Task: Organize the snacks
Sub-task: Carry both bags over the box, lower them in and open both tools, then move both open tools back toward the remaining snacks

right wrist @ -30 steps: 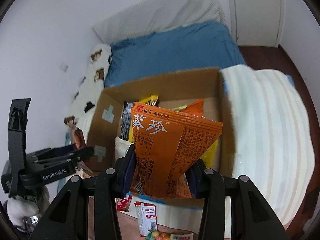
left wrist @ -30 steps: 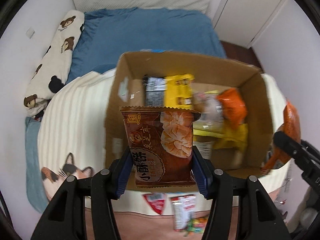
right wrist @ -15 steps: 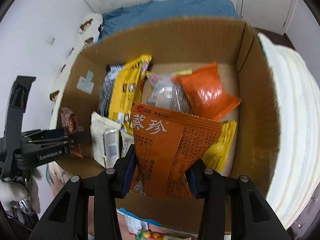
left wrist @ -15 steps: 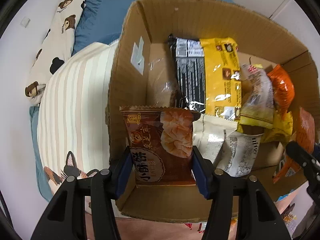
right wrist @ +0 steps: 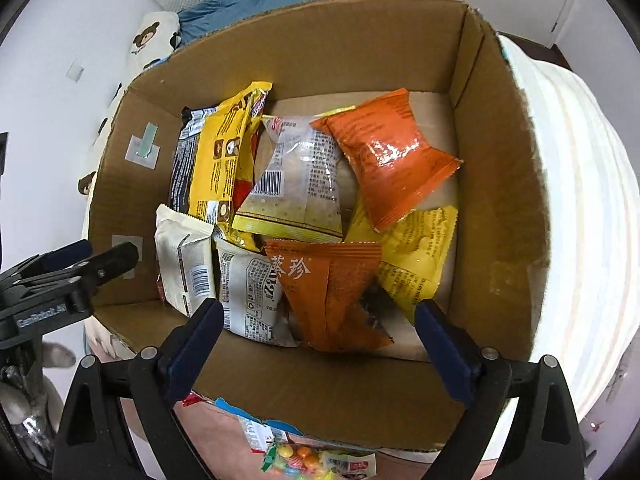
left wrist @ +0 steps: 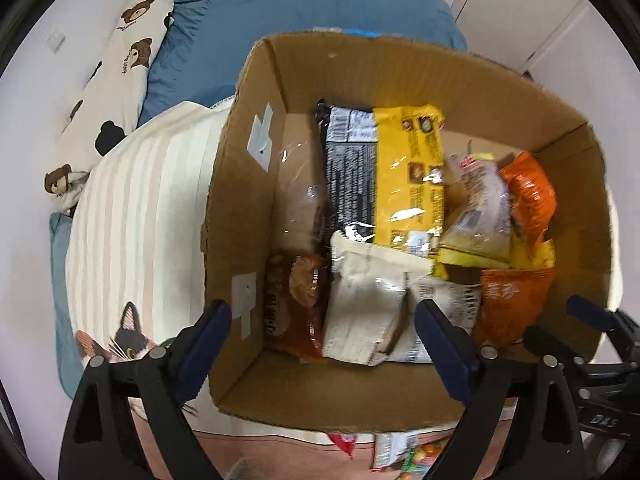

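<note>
Left wrist view: left gripper (left wrist: pixel 322 322) jaws opening, already spread wide, pads gripping nothing. Between and beyond them the brown snack bag (left wrist: pixel 296 304) lies inside the cardboard box (left wrist: pixel 400 68), in the box's near-left corner against the left wall, free of both pads. Next to it in the box: a white packet (left wrist: pixel 366 300), then the orange tea bag (left wrist: pixel 508 300) toward the box's right side. Right gripper (left wrist: pixel 580 320) shows at the box's right rim, side-on only. This view alone shows the cat-print blanket (left wrist: pixel 120 332) left of the box and the bear-print pillow (left wrist: pixel 116 76) beyond it.

Right wrist view: right gripper (right wrist: pixel 318 322) jaws opening, wide apart, nothing clamped. The orange tea bag (right wrist: pixel 328 292) sits in the box (right wrist: pixel 320 40) near its front wall, between the pads' line of sight but touching neither. Only here: a second orange pouch (right wrist: pixel 392 156) and a yellow pouch (right wrist: pixel 416 256) toward the box's right wall shown clearly, plus loose candy packets (right wrist: pixel 304 456) on the floor in front of the box. Left gripper (right wrist: pixel 80 264) appears at the box's left rim; the brown bag is hidden from this view.
</note>
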Demonstrator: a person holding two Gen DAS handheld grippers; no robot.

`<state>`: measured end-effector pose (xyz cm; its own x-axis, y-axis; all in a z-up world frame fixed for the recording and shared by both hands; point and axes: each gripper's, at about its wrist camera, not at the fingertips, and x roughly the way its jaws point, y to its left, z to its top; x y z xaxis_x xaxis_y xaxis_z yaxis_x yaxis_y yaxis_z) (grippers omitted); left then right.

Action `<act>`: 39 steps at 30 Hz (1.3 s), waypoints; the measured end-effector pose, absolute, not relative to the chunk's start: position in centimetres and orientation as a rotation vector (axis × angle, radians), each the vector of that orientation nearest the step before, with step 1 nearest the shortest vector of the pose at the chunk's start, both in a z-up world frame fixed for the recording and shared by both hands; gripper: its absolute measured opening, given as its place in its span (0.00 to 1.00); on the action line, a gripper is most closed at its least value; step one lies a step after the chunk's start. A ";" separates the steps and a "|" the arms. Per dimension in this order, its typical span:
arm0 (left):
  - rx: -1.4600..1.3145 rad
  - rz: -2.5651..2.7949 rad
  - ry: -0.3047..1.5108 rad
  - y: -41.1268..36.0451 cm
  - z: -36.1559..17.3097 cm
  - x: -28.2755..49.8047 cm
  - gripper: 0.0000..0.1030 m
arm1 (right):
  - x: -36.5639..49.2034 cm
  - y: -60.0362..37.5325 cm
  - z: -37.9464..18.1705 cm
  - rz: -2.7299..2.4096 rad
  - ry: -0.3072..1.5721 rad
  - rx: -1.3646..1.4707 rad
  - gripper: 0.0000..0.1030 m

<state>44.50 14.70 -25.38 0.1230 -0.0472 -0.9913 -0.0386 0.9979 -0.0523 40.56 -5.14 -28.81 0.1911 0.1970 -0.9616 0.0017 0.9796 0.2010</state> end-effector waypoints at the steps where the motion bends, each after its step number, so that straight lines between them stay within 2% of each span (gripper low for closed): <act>1: -0.082 -0.004 1.436 14.7 -25.0 44.3 0.91 | 40.5 -5.1 -28.6 0.130 1.365 0.165 0.95; 9: -0.182 -0.011 1.319 14.3 -21.7 41.0 0.91 | 38.6 -5.2 -26.1 0.089 1.272 0.141 0.95; 25: -0.077 0.062 1.048 12.7 -14.3 32.1 0.91 | 30.0 -4.0 -18.2 0.068 1.021 0.087 0.95; 34: -0.075 0.057 0.997 12.6 -11.9 27.4 0.91 | 24.6 -4.0 -15.0 0.100 0.947 0.129 0.95; 39: -0.079 0.057 1.038 12.7 -13.6 24.7 0.91 | 21.7 -4.4 -16.5 0.124 0.997 0.180 0.95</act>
